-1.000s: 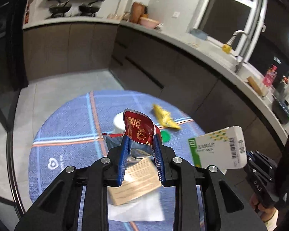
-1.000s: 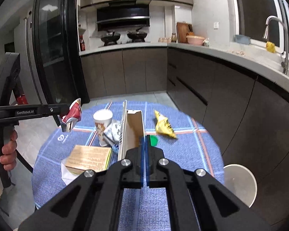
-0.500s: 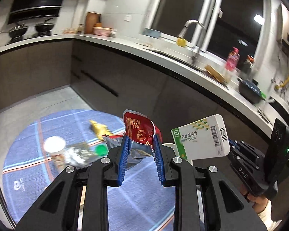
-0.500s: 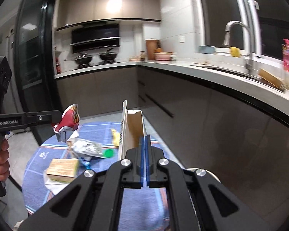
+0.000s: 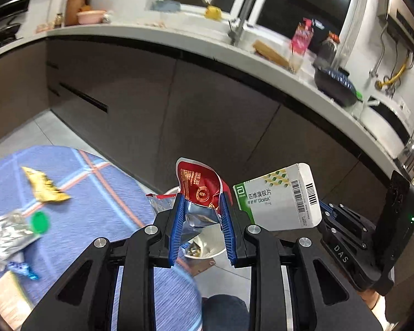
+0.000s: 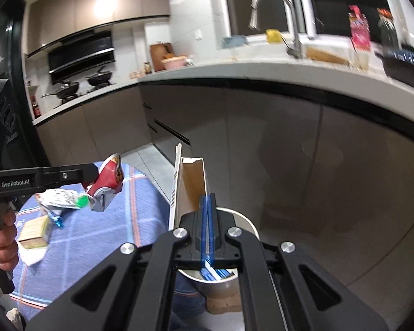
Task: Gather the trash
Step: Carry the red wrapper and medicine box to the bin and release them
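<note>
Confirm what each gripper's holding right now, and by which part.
Left gripper is shut on the red snack wrapper, pinching its crumpled silver lower end. Right gripper is shut on the medicine box, clamping one thin wall at its open end.

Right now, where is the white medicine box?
The medicine box is clamped in the right tongs, held over the white bin, right of the red wrapper.

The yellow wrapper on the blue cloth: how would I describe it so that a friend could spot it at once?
Start at the round table under the blue checked cloth, below the dark kitchen cabinets. On its far side lies the yellow wrapper, crumpled and alone, just beyond a green lid and a silver foil bag. It is the only yellow piece there.
</note>
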`<state>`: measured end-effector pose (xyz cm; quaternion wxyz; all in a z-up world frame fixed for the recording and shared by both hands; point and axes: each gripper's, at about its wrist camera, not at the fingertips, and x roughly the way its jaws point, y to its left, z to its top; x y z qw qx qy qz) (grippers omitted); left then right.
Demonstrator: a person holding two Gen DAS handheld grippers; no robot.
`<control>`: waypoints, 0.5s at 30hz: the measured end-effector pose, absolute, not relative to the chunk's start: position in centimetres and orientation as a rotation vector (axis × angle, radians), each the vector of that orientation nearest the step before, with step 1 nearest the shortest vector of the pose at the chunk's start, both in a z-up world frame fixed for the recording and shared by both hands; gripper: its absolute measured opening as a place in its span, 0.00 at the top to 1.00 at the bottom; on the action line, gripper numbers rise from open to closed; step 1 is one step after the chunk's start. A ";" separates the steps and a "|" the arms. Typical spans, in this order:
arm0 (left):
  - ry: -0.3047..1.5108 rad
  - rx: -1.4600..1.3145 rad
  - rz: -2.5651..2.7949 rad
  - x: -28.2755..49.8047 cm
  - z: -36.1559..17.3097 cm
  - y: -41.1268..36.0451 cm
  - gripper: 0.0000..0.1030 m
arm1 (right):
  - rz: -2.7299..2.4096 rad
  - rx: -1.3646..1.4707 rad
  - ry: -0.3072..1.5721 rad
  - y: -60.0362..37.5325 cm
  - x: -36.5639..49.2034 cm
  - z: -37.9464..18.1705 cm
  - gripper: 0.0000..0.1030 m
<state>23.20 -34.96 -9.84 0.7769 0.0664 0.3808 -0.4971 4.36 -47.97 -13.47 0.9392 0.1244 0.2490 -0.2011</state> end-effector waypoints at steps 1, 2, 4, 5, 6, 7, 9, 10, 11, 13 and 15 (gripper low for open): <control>0.837 0.154 -1.079 23.3 -10.5 -35.9 0.76 | -0.415 0.270 0.519 -48.8 4.4 -14.2 0.97; 0.850 0.164 -1.081 23.3 -11.3 -36.7 0.76 | -0.416 0.293 0.531 -49.7 4.5 -15.3 0.97; 0.873 0.195 -1.080 23.5 -13.0 -38.5 0.76 | -0.420 0.324 0.554 -51.0 4.7 -17.1 0.97; 0.882 0.207 -1.079 23.5 -13.7 -39.2 0.76 | -0.423 0.332 0.564 -51.3 4.9 -17.7 0.97; 0.897 0.223 -1.075 23.6 -14.6 -40.2 0.76 | -0.423 0.342 0.575 -51.9 5.2 -18.4 0.97; 0.909 0.231 -1.072 23.8 -15.3 -40.9 0.76 | -0.420 0.355 0.588 -52.5 5.5 -19.3 0.97; 0.931 0.243 -1.066 24.0 -16.6 -42.1 0.76 | -0.417 0.365 0.607 -53.1 6.1 -20.7 0.97; 0.938 0.250 -1.061 24.2 -17.1 -42.5 0.76 | -0.415 0.368 0.614 -53.3 6.4 -21.3 0.97; 0.945 0.257 -1.057 24.3 -17.5 -42.9 0.76 | -0.412 0.373 0.621 -53.6 6.6 -21.8 0.97; 0.958 0.275 -1.046 24.5 -18.6 -43.9 0.76 | -0.406 0.384 0.637 -54.1 7.3 -23.0 0.97; 0.972 0.290 -1.037 24.7 -19.7 -44.7 0.76 | -0.396 0.388 0.646 -54.3 7.9 -23.9 0.97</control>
